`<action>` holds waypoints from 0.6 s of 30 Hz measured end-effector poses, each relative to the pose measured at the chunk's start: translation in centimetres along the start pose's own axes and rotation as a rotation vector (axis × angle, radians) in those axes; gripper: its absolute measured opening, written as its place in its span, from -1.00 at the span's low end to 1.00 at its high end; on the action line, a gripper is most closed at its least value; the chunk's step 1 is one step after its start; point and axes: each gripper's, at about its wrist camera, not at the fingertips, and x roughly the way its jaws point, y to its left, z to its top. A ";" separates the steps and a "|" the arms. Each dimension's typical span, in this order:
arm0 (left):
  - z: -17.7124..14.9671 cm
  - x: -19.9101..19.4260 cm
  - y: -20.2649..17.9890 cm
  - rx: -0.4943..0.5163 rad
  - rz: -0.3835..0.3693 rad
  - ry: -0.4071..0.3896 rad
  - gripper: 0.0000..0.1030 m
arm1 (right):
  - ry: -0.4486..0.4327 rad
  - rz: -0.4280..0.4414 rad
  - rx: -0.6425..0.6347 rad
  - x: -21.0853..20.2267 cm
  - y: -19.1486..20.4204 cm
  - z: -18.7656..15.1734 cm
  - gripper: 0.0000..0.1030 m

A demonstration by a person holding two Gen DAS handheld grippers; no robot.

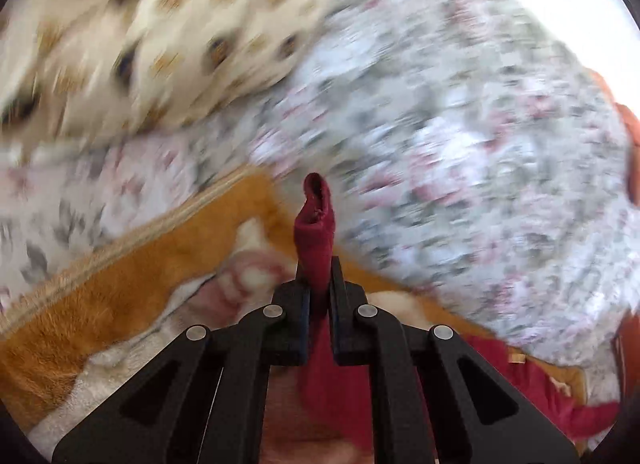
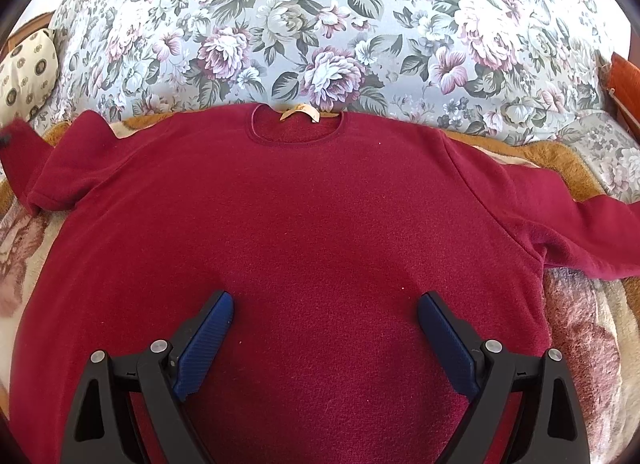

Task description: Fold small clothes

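Observation:
A dark red sweater (image 2: 304, 232) lies flat, front up, on a plush blanket, its neck with a tan label (image 2: 300, 113) at the far side. Its right sleeve (image 2: 580, 232) stretches out sideways. In the left wrist view my left gripper (image 1: 319, 268) is shut on the cuff of the left sleeve (image 1: 316, 220), which sticks up between the pads, lifted off the blanket; that view is motion-blurred. My right gripper (image 2: 325, 306) hovers over the sweater's lower chest, its blue pads (image 2: 208, 338) wide open with nothing between them.
A brown and cream plush blanket (image 1: 132, 292) lies under the sweater. Behind it rises a floral cushion (image 2: 320, 24). A cream patterned pillow (image 2: 24, 76) sits at the far left, and something orange (image 2: 624, 84) at the right edge.

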 end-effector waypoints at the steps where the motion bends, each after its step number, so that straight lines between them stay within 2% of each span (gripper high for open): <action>1: 0.5 -1.2 -1.7 0.027 -0.017 -0.035 -0.89 | -0.001 0.008 0.007 -0.1 -0.2 -0.1 0.79; 4: 2.0 -5.2 -6.2 0.074 0.008 -0.173 -0.89 | -0.001 0.048 0.051 -0.8 -1.0 -0.3 0.77; 6: 2.3 -6.7 -8.1 0.073 0.001 -0.214 -0.89 | -0.014 0.059 0.112 -1.9 -2.1 -0.4 0.77; 7: 2.0 -6.9 -9.8 0.089 -0.063 -0.197 -0.89 | -0.034 0.058 0.131 -2.6 -2.4 -0.4 0.77; 10: -0.1 -6.5 -14.2 0.171 -0.176 -0.141 -0.89 | -0.085 0.026 0.187 -4.9 -4.0 -0.6 0.77; 11: -1.4 -6.0 -16.5 0.204 -0.240 -0.105 -0.89 | -0.096 0.020 0.209 -5.3 -4.6 -0.8 0.77; 14: -6.1 -3.7 -22.9 0.260 -0.370 -0.006 -0.89 | -0.125 0.017 0.301 -5.8 -6.9 -1.9 0.77; 18: -12.6 -1.9 -31.2 0.328 -0.475 0.103 -0.89 | -0.102 0.042 0.475 -5.1 -10.2 -3.4 0.77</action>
